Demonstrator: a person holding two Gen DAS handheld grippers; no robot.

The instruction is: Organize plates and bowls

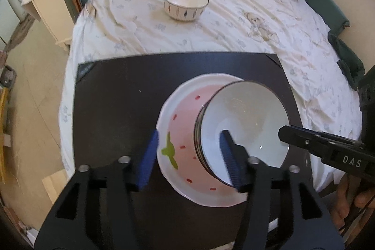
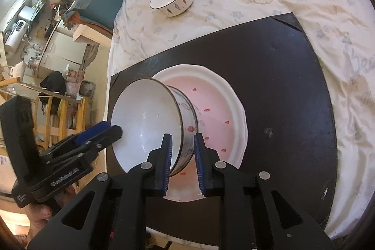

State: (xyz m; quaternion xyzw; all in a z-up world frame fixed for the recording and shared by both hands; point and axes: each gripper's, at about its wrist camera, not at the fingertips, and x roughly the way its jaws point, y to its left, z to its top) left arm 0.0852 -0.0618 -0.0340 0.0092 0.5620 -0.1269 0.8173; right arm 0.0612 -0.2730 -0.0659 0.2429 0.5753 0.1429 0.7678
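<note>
Left hand-held gripper (image 1: 188, 156), angled steeply down, stands apart astride the bowl (image 1: 243, 130) rim; right hand-held gripper (image 2: 182, 156) clamps the bowl wall.

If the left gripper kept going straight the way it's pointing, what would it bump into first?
Probably the stacked bowls: the open left gripper straddles their near rim, with the strawberry plate just beneath. Depth is unclear.

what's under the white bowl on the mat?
The white bowl sits on a pink strawberry plate, which lies on the black mat. The plate's middle is covered by the bowl.
</note>
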